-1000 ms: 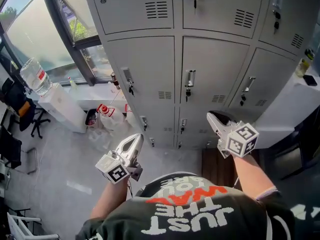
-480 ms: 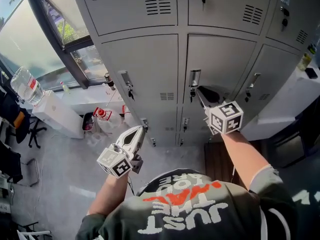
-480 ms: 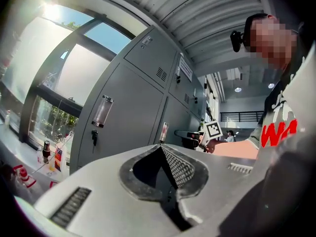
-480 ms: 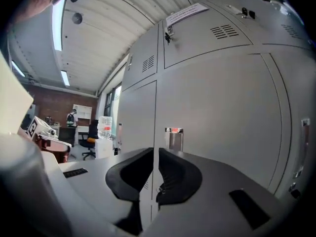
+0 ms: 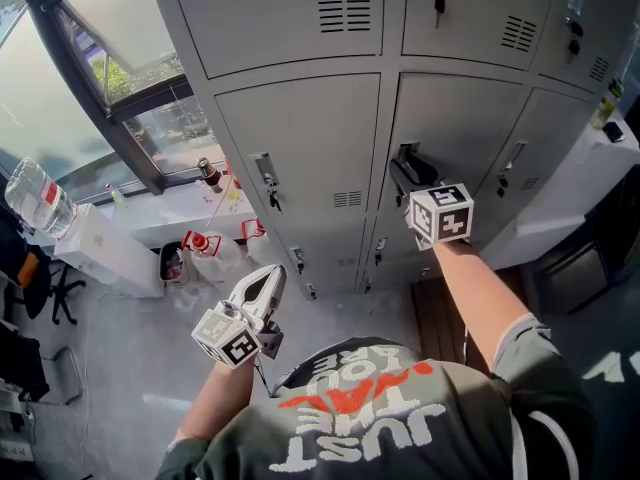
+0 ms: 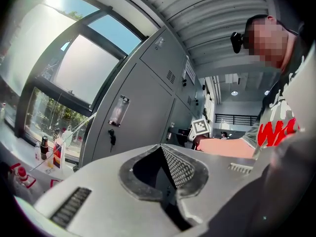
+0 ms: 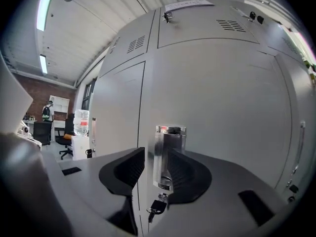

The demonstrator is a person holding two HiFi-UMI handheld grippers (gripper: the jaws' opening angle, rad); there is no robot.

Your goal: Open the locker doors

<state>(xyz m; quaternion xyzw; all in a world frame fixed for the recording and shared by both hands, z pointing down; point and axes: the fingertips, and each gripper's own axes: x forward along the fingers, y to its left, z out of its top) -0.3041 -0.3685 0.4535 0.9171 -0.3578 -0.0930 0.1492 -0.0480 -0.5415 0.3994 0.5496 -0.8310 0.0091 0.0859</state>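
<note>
the right tongs (image 7: 157, 158) stand part open around the chrome handle (image 7: 169, 149) of a middle locker door (image 7: 227, 102); whether the pads press it is hard to tell, though a thin gap seems to show on the left side. a key (image 7: 158, 207) hangs just below the tongs. the red tag at the handle's top is too small to read. from the head view the tongs hide the handle. the left tongs (image 6: 161, 149) are closed on nothing, well apart from the lockers. the shirt (image 5: 380, 428) reads "just the way you are".
</note>
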